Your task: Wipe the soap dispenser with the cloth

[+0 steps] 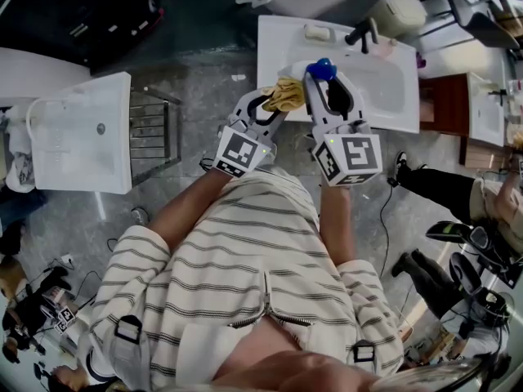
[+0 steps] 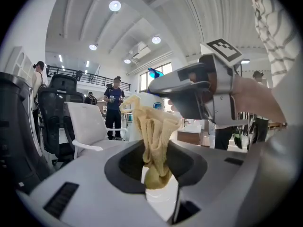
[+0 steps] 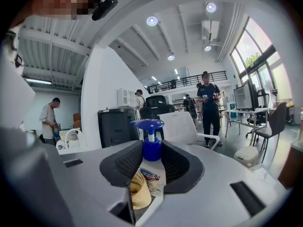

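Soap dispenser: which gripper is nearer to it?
Right. The right gripper is clamped on the soap dispenser; the left gripper, holding the cloth, sits just beside it.

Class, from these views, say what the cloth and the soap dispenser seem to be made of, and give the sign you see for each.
The cloth looks like soft, matte yellow fabric, perhaps terry: it bunches into limp folds. The soap dispenser is probably plastic: it has a smooth white body with a printed label and a glossy blue pump head.

soap dispenser (image 3: 152, 176) | label: blue brand script, ending "guard" | rest unreadable
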{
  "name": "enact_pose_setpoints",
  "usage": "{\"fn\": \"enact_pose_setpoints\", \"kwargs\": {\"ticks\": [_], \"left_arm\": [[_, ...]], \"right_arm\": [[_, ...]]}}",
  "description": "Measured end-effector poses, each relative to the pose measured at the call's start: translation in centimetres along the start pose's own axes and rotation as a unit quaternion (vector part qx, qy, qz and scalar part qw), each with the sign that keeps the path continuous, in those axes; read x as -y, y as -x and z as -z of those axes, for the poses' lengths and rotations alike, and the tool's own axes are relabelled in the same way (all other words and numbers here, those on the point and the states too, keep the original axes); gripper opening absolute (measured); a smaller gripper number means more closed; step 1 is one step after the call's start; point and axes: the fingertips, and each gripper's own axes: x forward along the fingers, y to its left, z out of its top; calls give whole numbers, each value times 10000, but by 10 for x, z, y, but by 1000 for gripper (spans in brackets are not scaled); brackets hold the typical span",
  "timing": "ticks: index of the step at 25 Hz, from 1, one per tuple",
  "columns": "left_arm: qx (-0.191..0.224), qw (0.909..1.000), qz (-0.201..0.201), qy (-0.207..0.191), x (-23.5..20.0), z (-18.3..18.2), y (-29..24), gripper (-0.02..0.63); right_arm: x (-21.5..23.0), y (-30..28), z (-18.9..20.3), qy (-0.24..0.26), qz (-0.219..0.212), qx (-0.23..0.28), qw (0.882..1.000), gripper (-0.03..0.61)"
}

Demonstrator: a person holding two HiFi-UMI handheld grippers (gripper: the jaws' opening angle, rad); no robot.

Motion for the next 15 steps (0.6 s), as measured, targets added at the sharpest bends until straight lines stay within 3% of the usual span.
{"fn": "enact_pose_setpoints", "kwargs": {"ticks": [15], "left_arm": [[343, 9993, -84, 158, -12, -29, 19, 118]], "right_arm": [[3, 3, 5, -15, 64, -35, 10000, 126]]}}
